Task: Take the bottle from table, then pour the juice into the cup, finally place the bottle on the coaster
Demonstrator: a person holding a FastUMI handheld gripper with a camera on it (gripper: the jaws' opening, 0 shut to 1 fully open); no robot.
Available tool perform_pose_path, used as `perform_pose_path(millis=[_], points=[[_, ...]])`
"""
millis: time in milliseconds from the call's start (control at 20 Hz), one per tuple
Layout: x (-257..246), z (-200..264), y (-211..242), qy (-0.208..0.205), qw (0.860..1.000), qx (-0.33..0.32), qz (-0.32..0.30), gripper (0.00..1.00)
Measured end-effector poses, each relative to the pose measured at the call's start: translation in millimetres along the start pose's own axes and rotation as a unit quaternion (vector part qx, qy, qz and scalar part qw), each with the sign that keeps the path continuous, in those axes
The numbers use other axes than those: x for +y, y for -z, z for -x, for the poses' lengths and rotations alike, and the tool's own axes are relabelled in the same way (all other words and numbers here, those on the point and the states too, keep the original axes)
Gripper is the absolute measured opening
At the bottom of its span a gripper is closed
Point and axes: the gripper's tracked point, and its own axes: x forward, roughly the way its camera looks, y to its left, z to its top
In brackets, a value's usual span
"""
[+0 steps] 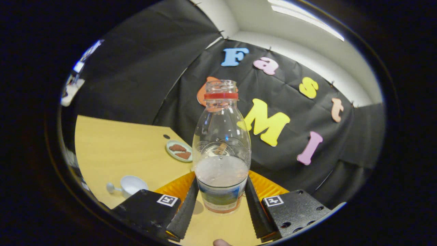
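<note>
Holding the bottle (221,150) between the jaws is how I read this, with the gripper (221,201) closed in on its lower body, both fingers (186,205) flanking the labelled band, though from this angle I cannot be sure whether the pads are pressing hard or only resting against the plastic. The bottle stands upright between the jaws with no cap on its neck, a red ring just under the mouth, and pale juice filling roughly the lower part; whether its base is on the worktop (112,150) or just clear of it I cannot tell. The cup (131,185) lies off to the left of the jaws, close by the left finger, and a small plate (179,150) with brown pieces sits further ahead on that same side. An orange ribbed surface (177,187) spreads under and behind the bottle, beyond both fingers; it may well be the coaster. My worry is the grip height: the fingers hold low on a smooth, rounded body, so when I tip toward the cup the taller upper part could lever the bottle round in the jaws and send the open mouth off its line, spilling onto the worktop. Swinging left too fast could also slosh juice out of the uncapped neck early, or let the left finger clip the cup and knock it away. A light squeeze risks a slip; a hard one could dent thin plastic.
</note>
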Motion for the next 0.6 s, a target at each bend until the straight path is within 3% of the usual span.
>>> perform_pose_path(millis=[100, 300, 600], points=[[-7, -6, -5, -0.017, 0.995, -0.017, -0.094, 0.77], [-26, -29, -5, -0.018, 0.983, -0.030, -0.179, 0.76], [-17, -79, 38, -0.017, 0.986, 0.009, -0.163, 0.76]])
